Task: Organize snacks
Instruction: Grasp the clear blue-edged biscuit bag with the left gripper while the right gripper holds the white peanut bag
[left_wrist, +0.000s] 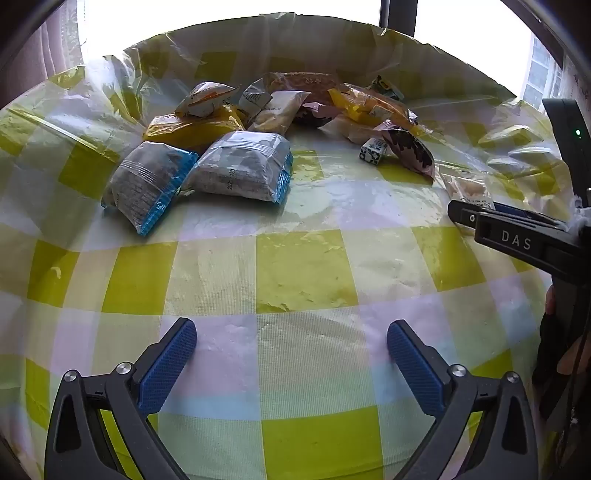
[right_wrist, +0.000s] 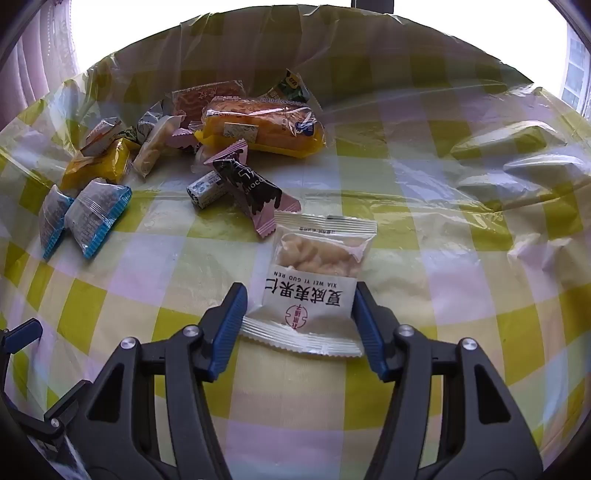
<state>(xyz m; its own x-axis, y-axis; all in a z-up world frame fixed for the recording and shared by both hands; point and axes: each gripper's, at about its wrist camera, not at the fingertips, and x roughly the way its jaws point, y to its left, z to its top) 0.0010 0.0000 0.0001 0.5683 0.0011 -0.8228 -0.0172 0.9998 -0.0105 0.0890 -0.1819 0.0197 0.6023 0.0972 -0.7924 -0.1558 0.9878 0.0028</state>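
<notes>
Tablecloth (right_wrist: 424, 258): yellow/white/lilac checks
Nut packet (right_wrist: 314, 280): white, red seal, blk text
Twin packs (left_wrist: 195, 177): grey, blue edges
Gripper pads (left_wrist: 166, 369): blue

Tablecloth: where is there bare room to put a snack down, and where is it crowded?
The tablecloth is bare in front of the open left tongs, up to the two blue-edged packets. It is also bare to the right of the nut packet that lies between the right tongs. The far left is crowded around the yellow cake packet.
</notes>
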